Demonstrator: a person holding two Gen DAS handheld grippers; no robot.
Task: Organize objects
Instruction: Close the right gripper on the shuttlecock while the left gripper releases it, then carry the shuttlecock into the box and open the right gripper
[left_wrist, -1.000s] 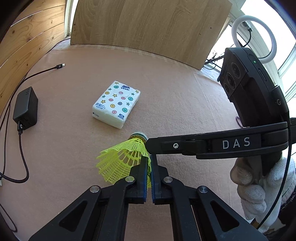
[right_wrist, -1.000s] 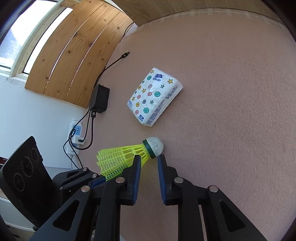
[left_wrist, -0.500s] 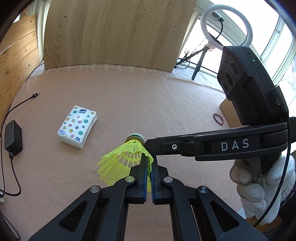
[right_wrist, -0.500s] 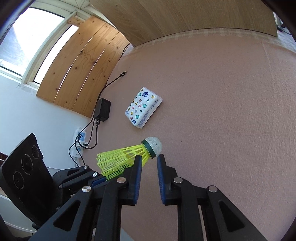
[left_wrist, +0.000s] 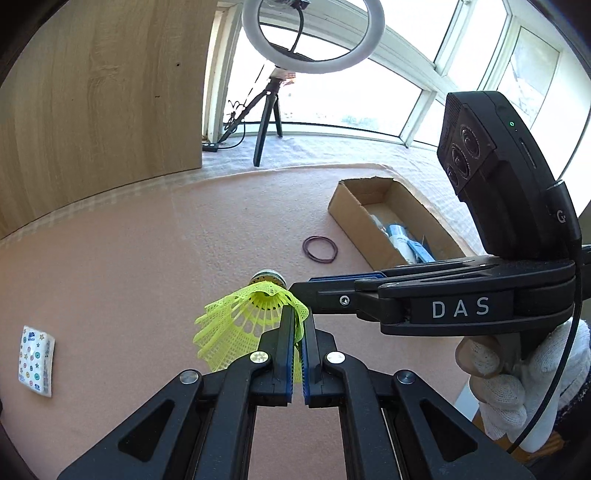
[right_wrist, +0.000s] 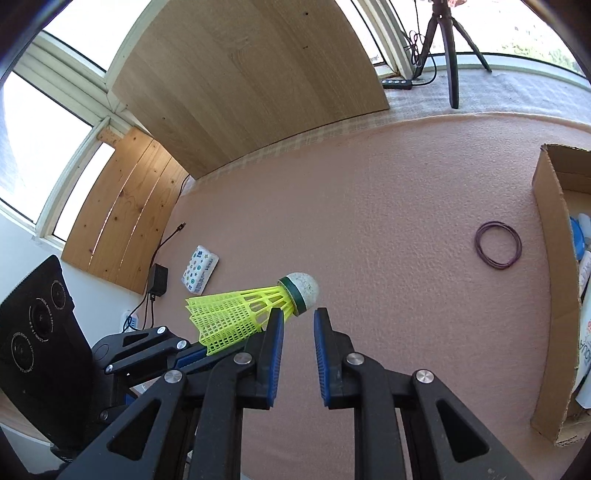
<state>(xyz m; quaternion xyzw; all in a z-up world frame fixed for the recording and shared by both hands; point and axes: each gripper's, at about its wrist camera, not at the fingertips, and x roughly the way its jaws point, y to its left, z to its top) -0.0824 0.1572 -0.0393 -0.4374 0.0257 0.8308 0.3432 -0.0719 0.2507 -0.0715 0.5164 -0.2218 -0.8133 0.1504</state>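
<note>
Left wrist view: the left claw (left_wrist: 297, 326) is clenched on the mesh skirt of a yellow shuttlecock (left_wrist: 251, 325), which is held in the air above the pink desk (left_wrist: 147, 258); the skirt flares toward the lower left and the cork tip points away from the camera; the right claw (left_wrist: 312, 284) reaches in from the right, carried by a hand in a white glove (left_wrist: 517, 373), and its fingertips sit just beside the shuttlecock's neck; whether they touch it cannot be told here; further back on the right an open cardboard box (left_wrist: 354, 210) rests on the desk with blue and white items inside; a dark rubber band (left_wrist: 320, 249) lies on the desk between the shuttlecock and the box; a tissue pack (left_wrist: 36, 360) with coloured dots lies well apart at the far left; a ring light on a tripod (left_wrist: 314, 37) stands behind the desk by the windows.

Right wrist view: the right claw (right_wrist: 298, 320) is released, its jaws parted with nothing between them; the shuttlecock (right_wrist: 255, 310) lies across just above its fingertips, cork tip to the right, and the left fingertip appears to meet the base of the skirt; the left claw (right_wrist: 201, 350) grasps the skirt's wide end at lower left; the rubber band (right_wrist: 498, 249) lies on the desk to the right, near the cardboard box (right_wrist: 554, 280) at the frame's edge; the tissue pack (right_wrist: 199, 269) lies far off at the left, beside a black adapter (right_wrist: 158, 279) and its cable.
</note>
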